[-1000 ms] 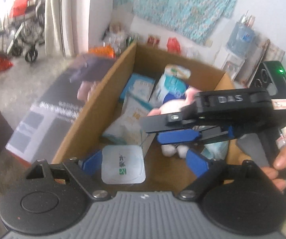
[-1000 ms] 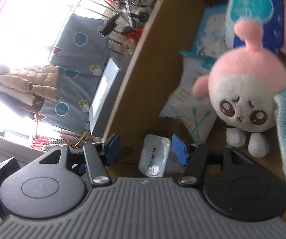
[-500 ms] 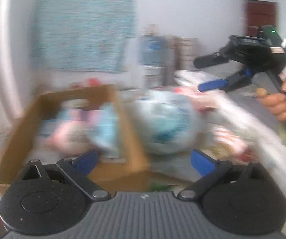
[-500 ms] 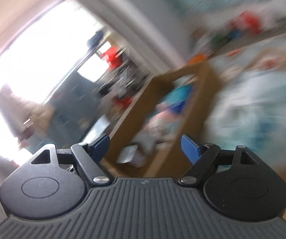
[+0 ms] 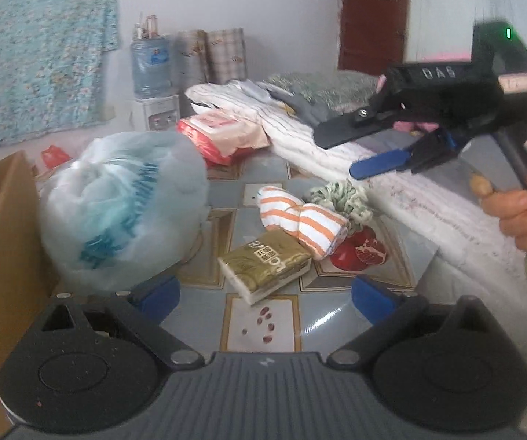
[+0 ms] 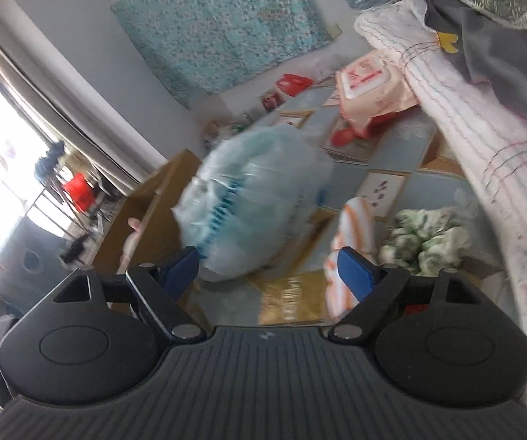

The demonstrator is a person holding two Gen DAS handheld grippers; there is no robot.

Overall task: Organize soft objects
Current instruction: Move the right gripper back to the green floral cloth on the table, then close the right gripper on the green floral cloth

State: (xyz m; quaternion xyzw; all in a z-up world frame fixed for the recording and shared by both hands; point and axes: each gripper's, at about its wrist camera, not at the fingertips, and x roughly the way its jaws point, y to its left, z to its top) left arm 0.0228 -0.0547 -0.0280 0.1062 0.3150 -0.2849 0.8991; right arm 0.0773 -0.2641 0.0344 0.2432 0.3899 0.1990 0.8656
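My left gripper [image 5: 265,295] is open and empty, low over the tiled floor. Just ahead of it lies a gold tissue pack [image 5: 267,262]. Beyond are two orange-striped rolled towels [image 5: 300,216], a green-white knitted cloth [image 5: 340,198] and a red soft item [image 5: 358,253]. A translucent bag of blue-white packs [image 5: 124,209] leans on the cardboard box [image 5: 3,242]. My right gripper [image 5: 340,154] hovers open at the upper right, held by a hand. Its own view shows the right gripper [image 6: 267,269] empty, over the bag [image 6: 256,201], towels [image 6: 351,234] and tissue pack [image 6: 292,300].
White quilted bedding [image 5: 410,190] runs along the right side. A red-pink wipes pack [image 5: 223,132] lies against it farther back. A water dispenser [image 5: 151,66] stands at the wall. In the right wrist view the box [image 6: 146,220] is at the left.
Both grippers swung out of the cardboard box to the floor items on its right. The right jaws widened. The pink plush stayed in the box.
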